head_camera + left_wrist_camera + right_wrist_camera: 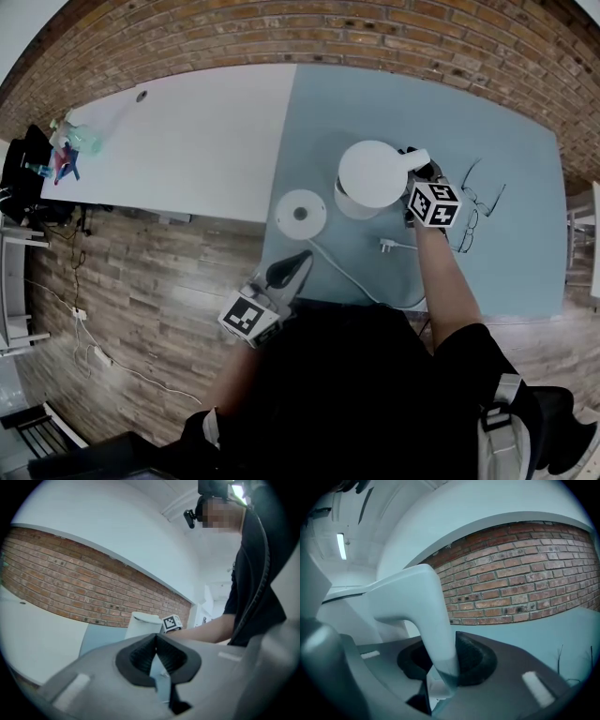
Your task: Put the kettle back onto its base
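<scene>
The white kettle [373, 176] is over the blue table [506, 141], just right of its round white base [301, 214]. Whether it touches the table I cannot tell. My right gripper [419, 178] is shut on the kettle's handle [427, 620], which runs down between the black pads [471, 658]. My left gripper [289, 270] hovers at the table's front edge, just in front of the base, its pads closed together with nothing between them. In the left gripper view the kettle [140, 625] stands ahead, with the right gripper's marker cube [172, 622] beside it.
The base's white cord and plug [389, 246] trail across the table in front of the kettle. A pair of glasses [480, 208] lies to the right. A white table [187, 141] adjoins on the left, with bottles [70, 141] at its far end. A brick wall runs behind.
</scene>
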